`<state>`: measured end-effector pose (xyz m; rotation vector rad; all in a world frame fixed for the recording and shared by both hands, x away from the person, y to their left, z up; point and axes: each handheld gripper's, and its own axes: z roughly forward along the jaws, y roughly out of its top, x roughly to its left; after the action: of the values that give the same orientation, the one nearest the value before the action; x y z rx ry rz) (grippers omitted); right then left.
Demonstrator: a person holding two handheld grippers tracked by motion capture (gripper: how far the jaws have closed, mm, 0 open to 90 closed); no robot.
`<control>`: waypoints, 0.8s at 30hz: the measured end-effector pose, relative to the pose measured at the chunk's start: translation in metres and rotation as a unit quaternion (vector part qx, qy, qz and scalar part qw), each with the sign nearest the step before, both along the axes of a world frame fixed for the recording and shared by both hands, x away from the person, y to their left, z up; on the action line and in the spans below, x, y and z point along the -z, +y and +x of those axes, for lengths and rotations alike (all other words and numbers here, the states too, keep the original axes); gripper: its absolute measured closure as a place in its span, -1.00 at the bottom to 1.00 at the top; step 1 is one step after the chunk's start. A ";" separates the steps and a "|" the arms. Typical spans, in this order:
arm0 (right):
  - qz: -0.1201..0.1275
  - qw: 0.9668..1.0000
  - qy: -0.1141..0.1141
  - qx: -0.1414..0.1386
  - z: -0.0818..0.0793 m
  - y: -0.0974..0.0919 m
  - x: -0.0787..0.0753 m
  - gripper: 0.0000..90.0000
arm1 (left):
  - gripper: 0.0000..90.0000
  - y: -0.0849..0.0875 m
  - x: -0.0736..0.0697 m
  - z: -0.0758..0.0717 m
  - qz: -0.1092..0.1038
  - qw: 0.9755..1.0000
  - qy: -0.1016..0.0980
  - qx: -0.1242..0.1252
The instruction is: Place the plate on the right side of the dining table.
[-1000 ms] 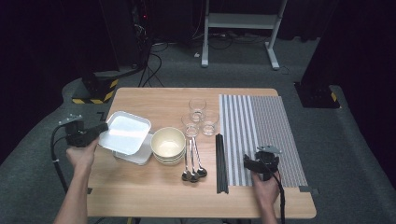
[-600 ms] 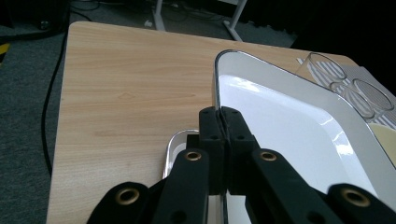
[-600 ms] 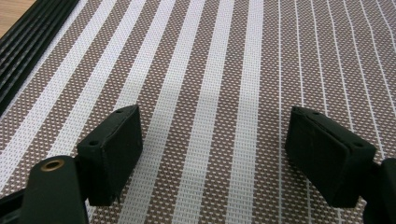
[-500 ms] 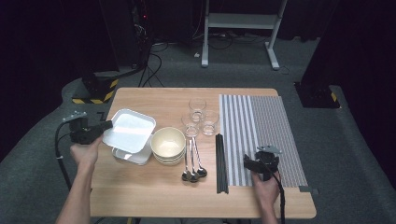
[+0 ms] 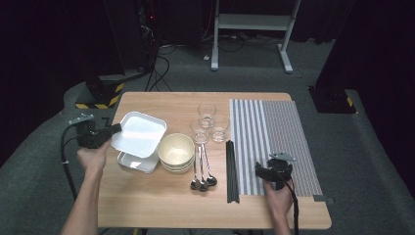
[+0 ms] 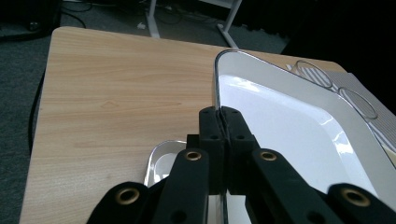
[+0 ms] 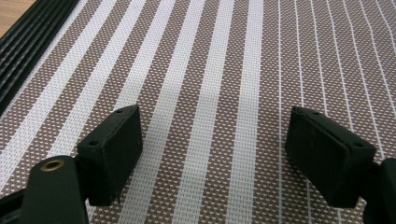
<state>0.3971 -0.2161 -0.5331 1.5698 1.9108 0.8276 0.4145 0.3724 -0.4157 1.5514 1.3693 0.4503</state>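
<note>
My left gripper (image 5: 115, 129) is shut on the left rim of a white rectangular tray (image 5: 142, 133) and holds it slightly above a second white tray (image 5: 133, 164) on the wooden table (image 5: 161, 205). In the left gripper view the jaws (image 6: 225, 123) pinch the thin rim of the upper tray (image 6: 289, 121), with the lower tray (image 6: 163, 158) beneath. My right gripper (image 5: 273, 169) hovers open over the near part of the striped placemat (image 5: 279, 122). Its fingers (image 7: 212, 135) have nothing between them, only the mat (image 7: 210, 70) below.
A stack of cream bowls (image 5: 176, 152) sits right of the trays. Three glasses (image 5: 207, 111) stand behind the bowls, with spoons (image 5: 200, 169) and black chopsticks (image 5: 232, 171) beside the mat. The chopsticks (image 7: 32, 37) lie left of my right gripper. Dark floor and cables surround the table.
The left gripper has shifted slightly right and away with the upper tray, uncovering more of the lower tray. The right gripper has not moved.
</note>
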 end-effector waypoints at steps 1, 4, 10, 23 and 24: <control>0.000 1.000 0.000 0.000 0.000 0.000 0.000 -0.58 | 0.96 -0.001 0.000 0.000 0.001 1.000 0.000 0.001; 0.000 1.000 0.000 0.000 0.000 0.000 0.000 -0.58 | 0.96 -0.002 -0.002 -0.001 -0.001 1.000 -0.004 0.003; 0.000 1.000 0.000 0.000 0.000 0.000 0.000 -0.58 | 0.96 -0.004 -0.005 -0.002 -0.005 1.000 -0.010 0.007; 0.000 1.000 0.000 0.000 0.000 0.000 0.000 -0.58 | 0.96 -0.017 -0.008 0.001 -0.008 1.000 -0.012 0.024; 0.000 1.000 0.000 0.000 0.000 0.000 0.000 -0.58 | 0.96 -0.018 -0.009 0.001 -0.004 1.000 -0.012 0.026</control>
<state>0.3972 -0.2162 -0.5332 1.5687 1.9111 0.8283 0.4158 0.3545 -0.4069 1.5658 1.3075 0.4297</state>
